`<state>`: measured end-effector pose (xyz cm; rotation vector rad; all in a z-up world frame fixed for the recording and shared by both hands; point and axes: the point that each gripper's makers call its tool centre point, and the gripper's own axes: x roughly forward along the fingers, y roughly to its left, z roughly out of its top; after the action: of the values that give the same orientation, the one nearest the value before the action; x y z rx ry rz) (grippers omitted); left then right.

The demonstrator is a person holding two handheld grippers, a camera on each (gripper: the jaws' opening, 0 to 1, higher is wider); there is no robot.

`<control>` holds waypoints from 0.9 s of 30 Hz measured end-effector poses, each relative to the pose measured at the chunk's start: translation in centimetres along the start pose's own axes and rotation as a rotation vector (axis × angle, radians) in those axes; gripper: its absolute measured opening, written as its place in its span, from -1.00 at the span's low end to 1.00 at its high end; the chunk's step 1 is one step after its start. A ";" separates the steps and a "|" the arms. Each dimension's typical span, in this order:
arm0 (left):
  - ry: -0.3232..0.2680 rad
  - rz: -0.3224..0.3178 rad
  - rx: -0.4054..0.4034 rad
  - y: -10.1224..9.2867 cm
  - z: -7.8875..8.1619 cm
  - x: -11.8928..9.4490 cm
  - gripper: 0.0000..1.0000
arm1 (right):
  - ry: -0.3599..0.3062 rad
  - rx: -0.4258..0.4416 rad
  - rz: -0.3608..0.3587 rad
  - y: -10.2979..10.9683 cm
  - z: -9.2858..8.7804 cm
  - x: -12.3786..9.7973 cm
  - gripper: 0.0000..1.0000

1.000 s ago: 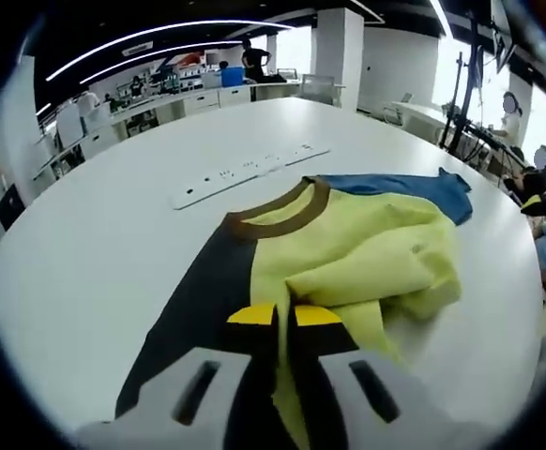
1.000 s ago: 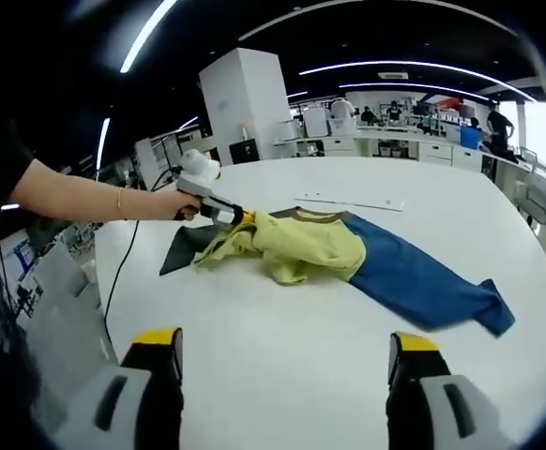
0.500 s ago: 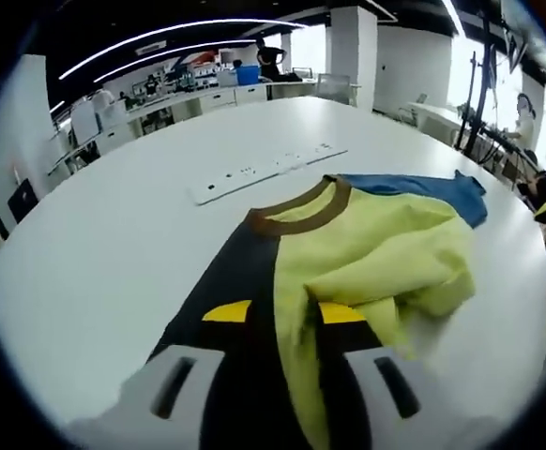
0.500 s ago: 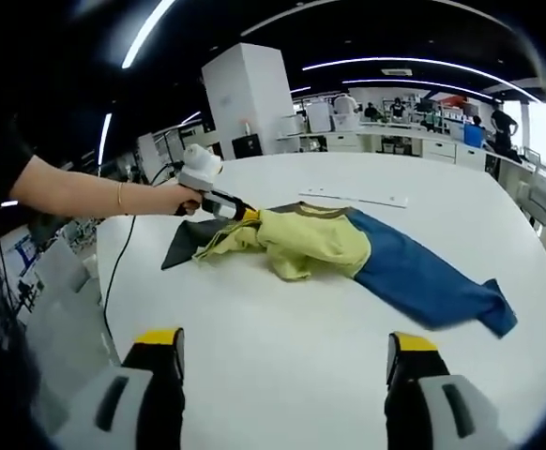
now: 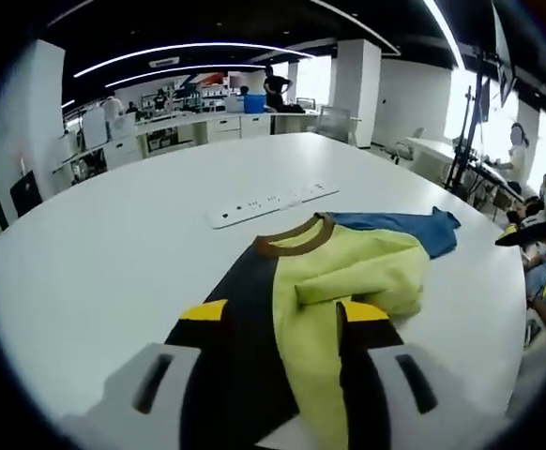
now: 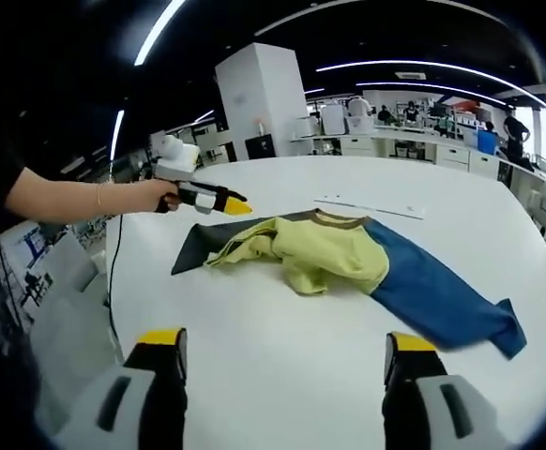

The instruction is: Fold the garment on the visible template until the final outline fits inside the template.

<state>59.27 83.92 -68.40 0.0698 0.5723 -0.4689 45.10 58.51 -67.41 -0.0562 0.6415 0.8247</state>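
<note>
While the garment (image 6: 348, 267) lies bunched on the white table (image 6: 282, 375), yellow body crumpled at centre, blue sleeve stretched to one side and dark sleeve to the other, the left gripper (image 6: 224, 202) hangs above the dark sleeve end, apparently clear of the cloth, jaws spread and empty. The right gripper (image 6: 278, 352) hovers well back, jaws wide, nothing between them. A white strip (image 5: 271, 200) sits beyond the collar.

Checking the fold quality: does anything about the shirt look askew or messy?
Yes. The shirt lies bunched on the table: its yellow middle is crumpled in loose folds, the blue sleeve trails out one side and a dark sleeve the other. It looks heaped rather than neatly folded.
</note>
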 end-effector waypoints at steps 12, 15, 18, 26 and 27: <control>0.020 0.016 -0.046 -1.3 -4.3 -3.8 -0.16 | 0.017 0.038 0.048 -0.6 0.8 1.8 0.46; 0.029 0.012 -0.049 -1.7 -5.3 -4.5 -0.18 | 0.031 0.030 0.046 -1.0 0.8 2.4 0.44; 0.032 0.011 -0.067 -2.3 -6.3 -5.0 -0.19 | 0.039 0.025 0.035 -1.6 0.8 3.1 0.42; 0.061 0.007 -0.115 -3.4 -9.0 -5.3 -0.24 | 0.045 0.038 0.031 -2.4 0.9 4.7 0.34; 0.058 0.012 -0.123 -3.4 -9.1 -5.3 -0.25 | 0.047 0.037 0.032 -2.5 1.0 4.9 0.30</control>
<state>49.22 84.80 -73.02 -0.0304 0.6562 -0.4205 49.78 60.35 -69.81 -0.0318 0.7034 0.8436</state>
